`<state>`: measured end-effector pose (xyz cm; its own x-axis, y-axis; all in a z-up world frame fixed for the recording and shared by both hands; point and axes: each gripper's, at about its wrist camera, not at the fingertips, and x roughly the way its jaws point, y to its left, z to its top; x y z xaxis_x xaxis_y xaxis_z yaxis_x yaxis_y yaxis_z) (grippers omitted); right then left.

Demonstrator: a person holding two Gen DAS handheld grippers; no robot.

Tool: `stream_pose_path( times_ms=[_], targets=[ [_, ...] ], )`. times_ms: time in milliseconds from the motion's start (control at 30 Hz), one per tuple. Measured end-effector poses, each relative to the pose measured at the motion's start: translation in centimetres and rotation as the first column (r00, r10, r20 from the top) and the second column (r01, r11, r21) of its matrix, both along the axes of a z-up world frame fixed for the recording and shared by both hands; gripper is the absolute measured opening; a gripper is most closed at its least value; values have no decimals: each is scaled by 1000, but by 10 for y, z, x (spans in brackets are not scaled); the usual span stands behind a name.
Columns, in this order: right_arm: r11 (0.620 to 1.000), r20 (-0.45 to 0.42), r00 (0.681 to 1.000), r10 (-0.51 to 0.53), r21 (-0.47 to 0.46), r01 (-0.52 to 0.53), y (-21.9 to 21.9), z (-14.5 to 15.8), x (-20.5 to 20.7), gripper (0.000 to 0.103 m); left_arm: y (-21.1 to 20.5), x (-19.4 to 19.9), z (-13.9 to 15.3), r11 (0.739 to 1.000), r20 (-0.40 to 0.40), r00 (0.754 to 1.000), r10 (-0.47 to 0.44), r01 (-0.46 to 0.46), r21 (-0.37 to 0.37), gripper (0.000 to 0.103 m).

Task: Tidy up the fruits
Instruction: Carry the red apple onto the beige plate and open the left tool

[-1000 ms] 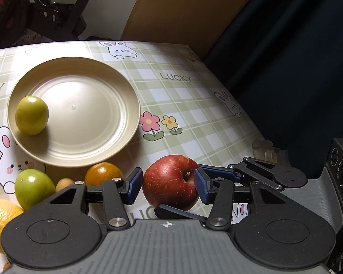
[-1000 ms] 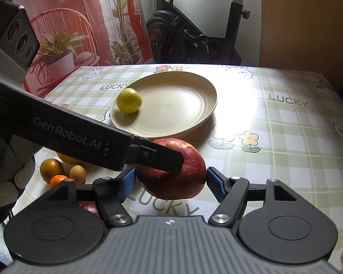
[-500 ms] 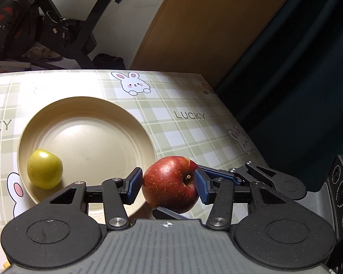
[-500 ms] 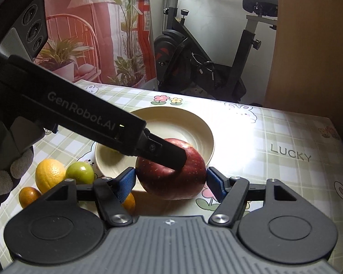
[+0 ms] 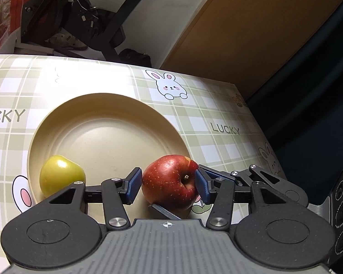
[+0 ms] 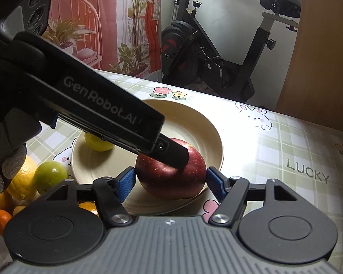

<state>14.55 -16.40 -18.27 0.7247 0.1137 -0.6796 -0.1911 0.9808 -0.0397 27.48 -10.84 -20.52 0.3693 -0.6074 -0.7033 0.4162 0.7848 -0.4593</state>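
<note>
Left of the plate (image 6: 217, 150), well off its rim, a yellow-orange citrus (image 6: 22, 180), a green round fruit (image 6: 50, 177) and a small orange (image 6: 1, 221) wait on the checked tablecloth (image 6: 285, 148). One yellow-green fruit (image 5: 61, 174) sits inside the plate, against its left side.

The red apple (image 5: 169, 182) is over the plate's near rim, toward its right side; whether it rests there or hangs just above I cannot tell. Both tools are on it. The left gripper (image 5: 167, 183) is closed to the apple's width with a blue pad at each flank. The right gripper (image 6: 170, 182) clasps it the same way, crossing the other, with one left finger lying over the apple's top.

The step in hand looks like setting the apple down on the plate. To do it well:
- Carry it further in from the rim toward the plate's bare middle, since near the edge it may roll off.
- Keep it clear of the yellow-green fruit.
- Lower until it bears weight.
- Free one pair of pads first, then the other, and back straight out so neither pad drags it.
</note>
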Motion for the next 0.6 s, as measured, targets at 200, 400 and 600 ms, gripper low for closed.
stream_pose_path(
  times_ms=[200,400,600],
  targets=[
    [1000,-9,1000,-13,-9,13,2,7,-4,70,7,-6,0,1000,-1,1000,24,-24,-4,55],
    [999,7,1000,-17,39,17,-5,27,-27,70,28,-26,27,999,80,996,33,-33,-7,55],
    [996,61,997,-52,80,47,-11,61,-44,70,62,-48,66,994,188,976,106,-99,-46,55]
  ],
)
